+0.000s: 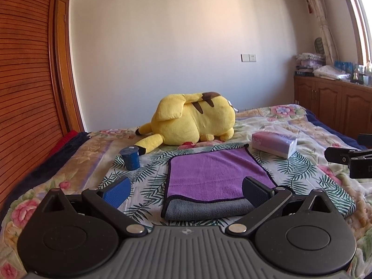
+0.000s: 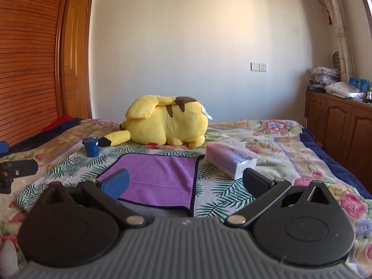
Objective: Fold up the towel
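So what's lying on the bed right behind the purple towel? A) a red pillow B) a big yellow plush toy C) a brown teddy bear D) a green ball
B: a big yellow plush toy with brown stripes lies on the floral bed cover just beyond the far edge of the purple microfibre towel.

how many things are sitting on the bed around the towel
3. A blue cup sits left of the towel, a yellow plush lies behind it, and a tissue pack sits at its far right corner. More may be hidden behind the plush.
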A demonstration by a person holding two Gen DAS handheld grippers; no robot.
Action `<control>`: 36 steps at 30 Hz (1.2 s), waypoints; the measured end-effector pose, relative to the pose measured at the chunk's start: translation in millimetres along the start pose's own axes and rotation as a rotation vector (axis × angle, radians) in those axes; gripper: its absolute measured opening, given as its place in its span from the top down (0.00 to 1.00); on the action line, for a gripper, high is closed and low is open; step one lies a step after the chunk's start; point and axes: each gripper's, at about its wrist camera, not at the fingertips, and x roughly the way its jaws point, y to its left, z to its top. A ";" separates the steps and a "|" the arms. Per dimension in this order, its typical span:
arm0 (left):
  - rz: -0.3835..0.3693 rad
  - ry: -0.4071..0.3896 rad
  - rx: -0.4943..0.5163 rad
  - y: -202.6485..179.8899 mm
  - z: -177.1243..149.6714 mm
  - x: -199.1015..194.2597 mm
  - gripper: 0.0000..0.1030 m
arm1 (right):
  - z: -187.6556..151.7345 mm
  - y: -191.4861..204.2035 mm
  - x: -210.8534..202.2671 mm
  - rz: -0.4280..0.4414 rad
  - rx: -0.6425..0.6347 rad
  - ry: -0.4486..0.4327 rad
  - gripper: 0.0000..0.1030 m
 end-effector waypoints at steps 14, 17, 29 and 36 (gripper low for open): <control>-0.022 0.069 0.026 -0.3 5.4 23.7 0.16 | 0.2 1.0 36.4 0.060 -0.037 0.119 0.11; -0.025 0.087 0.024 1.1 7.0 30.7 0.16 | -0.8 2.9 45.0 0.073 -0.056 0.146 0.11; -0.063 0.150 0.056 5.9 10.3 68.5 0.17 | -6.3 -2.9 82.0 0.102 -0.084 0.233 0.13; -0.078 0.204 0.053 12.5 5.4 94.0 0.22 | -9.4 -4.4 100.6 0.122 -0.082 0.274 0.15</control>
